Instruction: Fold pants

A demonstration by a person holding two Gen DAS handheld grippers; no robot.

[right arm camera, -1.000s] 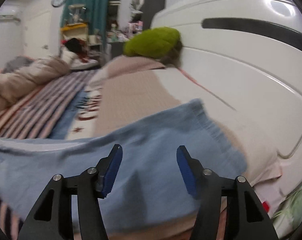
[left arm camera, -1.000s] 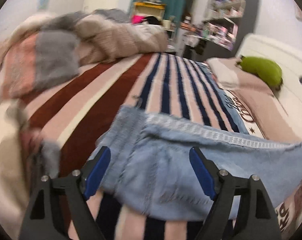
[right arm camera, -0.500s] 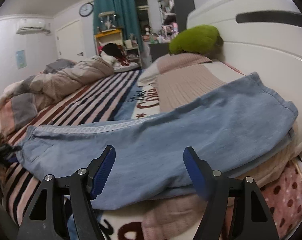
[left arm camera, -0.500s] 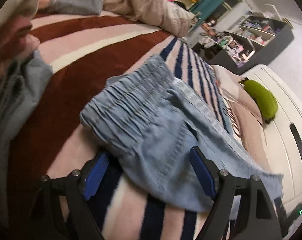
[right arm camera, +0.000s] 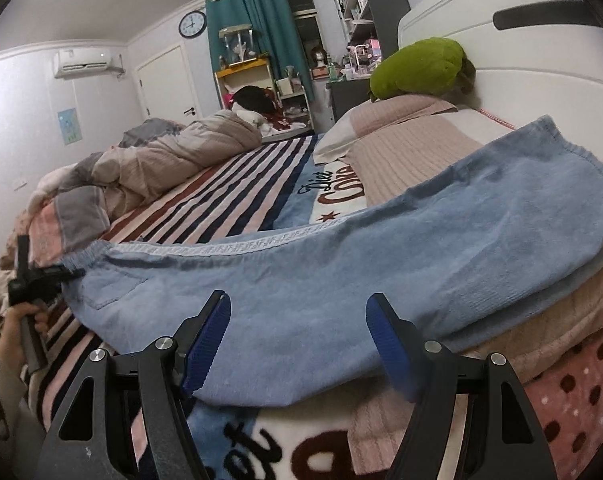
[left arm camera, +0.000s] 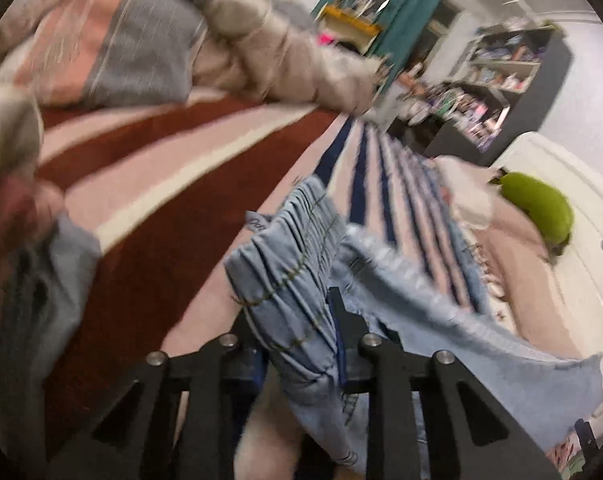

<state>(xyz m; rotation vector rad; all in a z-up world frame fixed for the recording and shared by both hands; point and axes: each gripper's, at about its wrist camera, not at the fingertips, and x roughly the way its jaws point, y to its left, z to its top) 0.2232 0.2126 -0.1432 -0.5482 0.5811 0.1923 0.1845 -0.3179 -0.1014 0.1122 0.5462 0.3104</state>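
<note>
In the right wrist view, at the far left of the frame, a hand [right arm camera: 21, 320] holds the left gripper [right arm camera: 67, 271]. It pinches the stretchy waist of the blue pants [right arm camera: 341, 264]. The pants lie flat across the middle of the frame on a striped blanket [right arm camera: 229, 200], with the leg ends at the right on a pink pillow [right arm camera: 413, 148]. At the bottom middle, the right gripper [right arm camera: 297, 340] is wide open and holds nothing. At the upper right sits a green cushion [right arm camera: 421, 68].

In the left wrist view, the gripper [left arm camera: 297, 344] is squeezed tight on the bunched waist in the lower middle.
</note>
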